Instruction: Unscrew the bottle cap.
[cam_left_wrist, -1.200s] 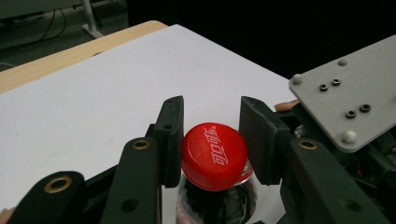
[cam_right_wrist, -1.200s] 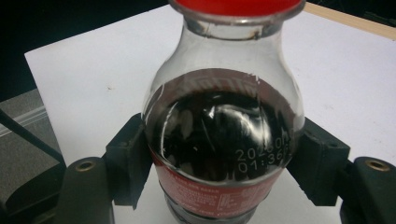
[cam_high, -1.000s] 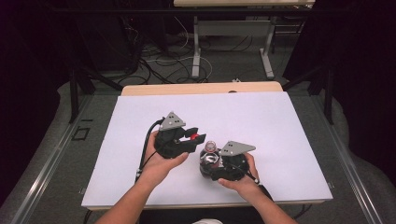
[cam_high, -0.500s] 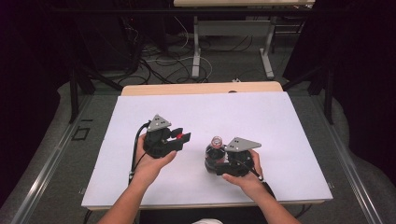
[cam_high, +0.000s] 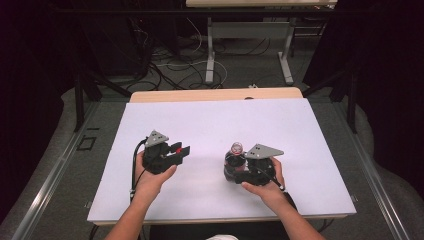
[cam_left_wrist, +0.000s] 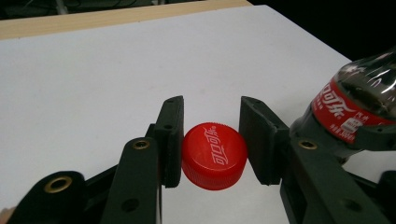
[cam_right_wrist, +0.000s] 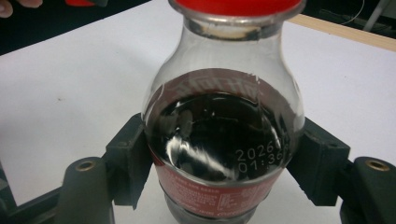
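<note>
The left gripper (cam_high: 181, 150) clamps a red cap (cam_left_wrist: 214, 154) with white Chinese script, well inside the table's (cam_high: 210, 120) left edge; the right gripper (cam_high: 231, 167) grips a cola bottle (cam_right_wrist: 223, 135), printed "2026", upright near the front edge; bare white table lies behind both.

Your right gripper (cam_right_wrist: 219, 172) has its two black jaws pressed against either side of a clear bottle (cam_right_wrist: 222, 116) that stands upright in the middle of the frame. You see dark liquid (cam_right_wrist: 210, 135) in its rounded shoulder, printed white digits at the lower right of the glass, and a red label (cam_right_wrist: 205, 196) wrapping the body just below the jaws. A red band (cam_right_wrist: 236, 5) sits at the neck at the top edge. Behind the bottle lies the white table surface (cam_right_wrist: 70, 93), with a wooden edge (cam_right_wrist: 345, 32) running across the upper right. At the upper left corner you catch a fingertip (cam_right_wrist: 7, 8) against the dark background.
</note>
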